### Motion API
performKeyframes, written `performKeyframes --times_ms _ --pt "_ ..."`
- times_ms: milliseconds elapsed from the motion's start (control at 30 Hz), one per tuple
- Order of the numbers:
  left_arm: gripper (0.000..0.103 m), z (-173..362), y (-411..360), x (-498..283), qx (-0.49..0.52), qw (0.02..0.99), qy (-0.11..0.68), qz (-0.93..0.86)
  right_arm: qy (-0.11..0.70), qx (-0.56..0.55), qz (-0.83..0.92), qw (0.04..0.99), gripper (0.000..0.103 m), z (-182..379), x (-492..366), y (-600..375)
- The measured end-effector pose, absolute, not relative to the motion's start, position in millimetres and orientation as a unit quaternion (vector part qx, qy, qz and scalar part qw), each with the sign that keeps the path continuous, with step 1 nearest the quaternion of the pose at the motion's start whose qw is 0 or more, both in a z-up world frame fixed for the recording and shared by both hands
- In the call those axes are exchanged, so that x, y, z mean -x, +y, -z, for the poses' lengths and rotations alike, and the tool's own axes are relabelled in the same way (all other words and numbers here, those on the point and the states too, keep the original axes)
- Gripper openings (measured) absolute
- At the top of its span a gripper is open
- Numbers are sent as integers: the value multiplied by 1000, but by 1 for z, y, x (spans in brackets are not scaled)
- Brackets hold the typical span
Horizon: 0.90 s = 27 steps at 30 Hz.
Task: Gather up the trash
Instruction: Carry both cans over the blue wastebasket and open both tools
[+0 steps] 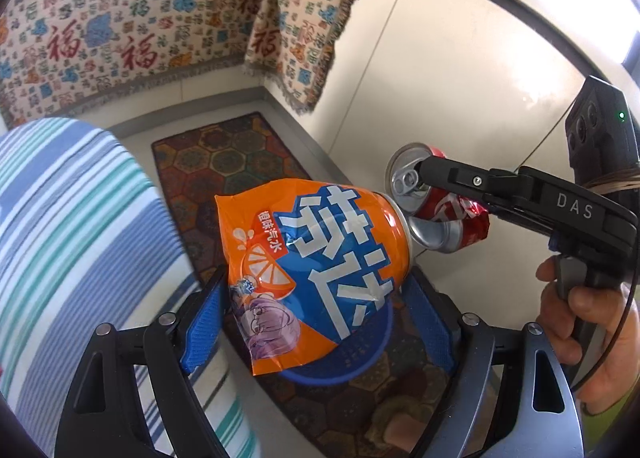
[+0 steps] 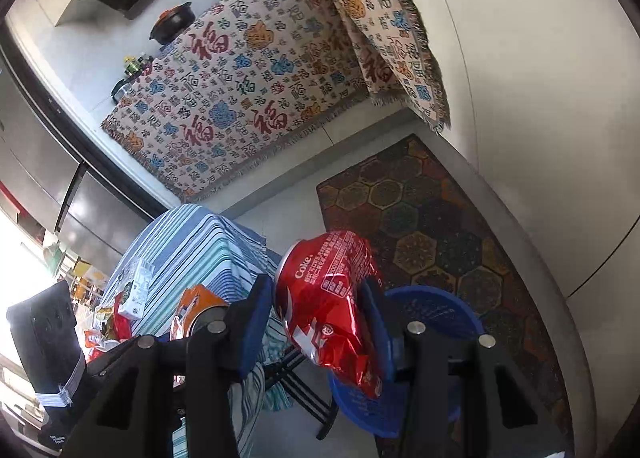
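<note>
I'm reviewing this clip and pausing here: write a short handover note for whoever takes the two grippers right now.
Left gripper: shut on the crushed orange can.
Right gripper: shut on the crushed red Coke can.
Both cans are held in the air over the blue basket, which stands on the patterned floor mat.
Done: both cans picked up.
Left: drop both into the basket, then fetch the wrappers and small carton lying on the striped cloth.

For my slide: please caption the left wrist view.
Left fingers hold crushed orange can above blue basket.
</note>
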<state>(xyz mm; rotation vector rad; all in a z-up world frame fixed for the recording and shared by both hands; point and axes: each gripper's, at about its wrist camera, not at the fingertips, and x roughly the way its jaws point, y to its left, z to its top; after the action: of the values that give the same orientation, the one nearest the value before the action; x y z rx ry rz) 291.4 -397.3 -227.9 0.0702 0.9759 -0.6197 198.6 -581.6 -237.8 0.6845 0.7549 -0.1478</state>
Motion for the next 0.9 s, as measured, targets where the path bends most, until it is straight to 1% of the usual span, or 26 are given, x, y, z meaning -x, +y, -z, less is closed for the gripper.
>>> performKeyframes --times_ms 267,500,533,567,600,767,900 --pt "85 264 -437 -299 -65 826 474 299 366 -371 76 850 47 272 -201 -613" --pt "88 287 -450 -303 -80 820 480 300 376 -398 76 833 48 294 -207 -621" --pt "90 290 -452 -304 -83 821 480 299 378 -401 77 831 55 297 -207 -622" --pt "97 293 -453 -305 -86 822 478 299 377 -408 77 828 61 300 -207 -624" --pt "100 295 -454 -304 -86 824 473 298 375 -415 80 825 71 302 -205 -626" --pt "100 291 -453 -301 -91 830 467 291 359 -402 120 834 72 291 -193 -637" --pt "100 265 -434 -288 -70 849 442 282 342 -354 143 858 72 268 -186 -633"
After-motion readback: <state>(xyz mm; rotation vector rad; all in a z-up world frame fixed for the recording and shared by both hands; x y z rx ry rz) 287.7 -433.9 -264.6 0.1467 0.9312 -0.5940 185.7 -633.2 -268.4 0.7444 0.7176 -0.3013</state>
